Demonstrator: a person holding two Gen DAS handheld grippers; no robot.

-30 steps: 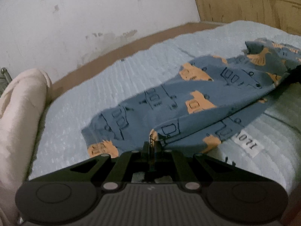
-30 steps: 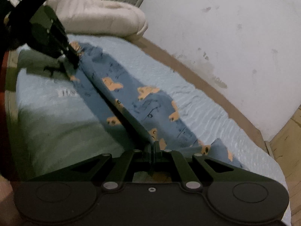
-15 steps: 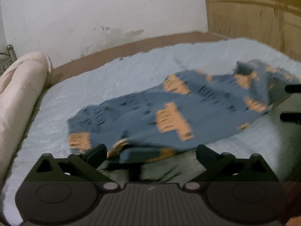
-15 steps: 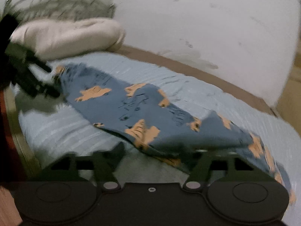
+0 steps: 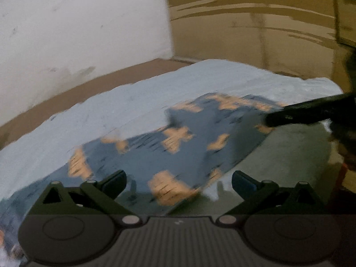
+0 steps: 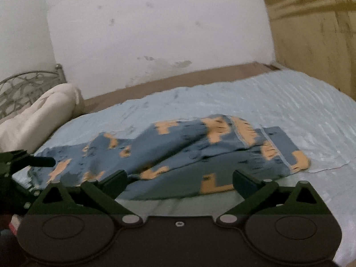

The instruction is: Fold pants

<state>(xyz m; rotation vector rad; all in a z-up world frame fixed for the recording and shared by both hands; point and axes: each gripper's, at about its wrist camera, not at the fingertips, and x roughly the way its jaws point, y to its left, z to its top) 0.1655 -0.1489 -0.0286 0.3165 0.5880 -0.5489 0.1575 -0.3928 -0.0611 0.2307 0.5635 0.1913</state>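
The blue pants with orange prints lie folded lengthwise on the light blue bed. They also show in the left wrist view, blurred. My left gripper is open and empty, just above the near edge of the pants. My right gripper is open and empty, at the near edge of the pants. The right gripper's finger reaches in from the right in the left wrist view. The left gripper shows at the left in the right wrist view.
A cream pillow lies at the head of the bed by a metal headboard. A white wall runs along the far side. A wooden wardrobe stands past the foot of the bed.
Both grippers were shut on the pants' edge a second ago. They have opened, let the cloth drop on the bed and pulled back.
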